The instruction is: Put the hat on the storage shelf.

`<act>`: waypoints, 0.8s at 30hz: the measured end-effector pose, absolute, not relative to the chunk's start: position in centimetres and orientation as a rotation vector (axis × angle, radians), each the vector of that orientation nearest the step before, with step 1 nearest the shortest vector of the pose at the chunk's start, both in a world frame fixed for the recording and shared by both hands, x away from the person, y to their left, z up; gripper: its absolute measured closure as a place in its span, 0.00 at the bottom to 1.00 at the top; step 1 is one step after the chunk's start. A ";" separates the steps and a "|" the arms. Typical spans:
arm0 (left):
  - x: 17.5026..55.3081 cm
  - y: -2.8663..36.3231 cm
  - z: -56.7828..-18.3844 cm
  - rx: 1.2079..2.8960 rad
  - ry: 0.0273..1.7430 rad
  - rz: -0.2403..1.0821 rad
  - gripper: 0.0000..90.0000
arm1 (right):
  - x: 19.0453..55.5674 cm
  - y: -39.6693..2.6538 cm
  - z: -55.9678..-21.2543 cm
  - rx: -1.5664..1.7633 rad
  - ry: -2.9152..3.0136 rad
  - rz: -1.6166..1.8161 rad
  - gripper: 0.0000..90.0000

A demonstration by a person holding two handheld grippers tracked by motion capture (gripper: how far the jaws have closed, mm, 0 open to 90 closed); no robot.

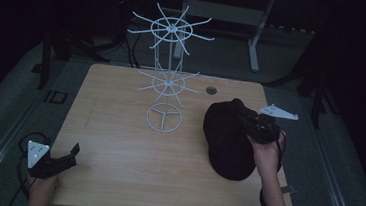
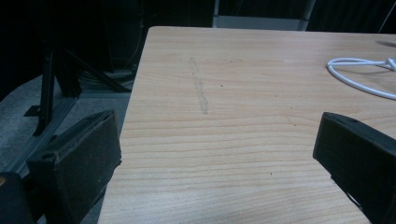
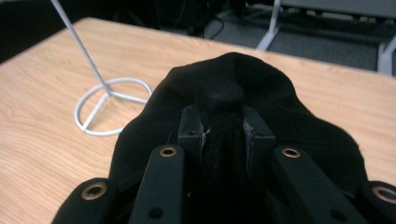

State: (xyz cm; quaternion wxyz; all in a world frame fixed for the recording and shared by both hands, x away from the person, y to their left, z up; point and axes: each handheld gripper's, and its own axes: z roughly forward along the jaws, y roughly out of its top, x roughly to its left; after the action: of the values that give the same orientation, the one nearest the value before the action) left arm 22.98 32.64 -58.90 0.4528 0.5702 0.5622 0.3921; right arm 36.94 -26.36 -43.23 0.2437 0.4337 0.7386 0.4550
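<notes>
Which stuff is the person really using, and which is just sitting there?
In use:
- black cap, pinched in the right claw
- white wire rack, likely where the cap goes

Just there:
- left claw, open, resting at the table edge

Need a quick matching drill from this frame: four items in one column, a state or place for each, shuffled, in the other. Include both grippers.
Items:
1. black cap
2. white wire rack
3. left gripper
4. right gripper

States or places:
A. open, nothing between its jaws
B. standing upright near the far middle of the table
C. shut on fabric
D. pinched and held at the table's right side

Pairs: 1-D, 2-B, 3-A, 4-C
</notes>
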 end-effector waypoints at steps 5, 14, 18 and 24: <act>23.0 32.7 -58.9 1.410 1.388 0.968 0.02 | 35.5 -26.7 -40.8 1.135 1.968 1.311 0.82; 23.0 32.6 -58.9 1.409 1.388 0.965 0.02 | 31.9 -26.3 -35.4 0.976 1.887 1.455 0.82; 23.0 32.6 -58.9 1.410 1.387 0.966 0.02 | 30.5 -25.9 -33.1 0.909 1.853 1.494 0.82; 23.0 32.6 -58.9 1.411 1.388 0.962 0.02 | 28.9 -25.2 -29.3 0.811 1.809 1.554 0.82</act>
State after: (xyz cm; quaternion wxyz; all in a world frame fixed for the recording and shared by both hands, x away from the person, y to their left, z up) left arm 23.01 32.64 -58.89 0.4532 0.5717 0.5620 0.3898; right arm 28.92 -25.23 -29.29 0.3063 0.3063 0.6836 0.5874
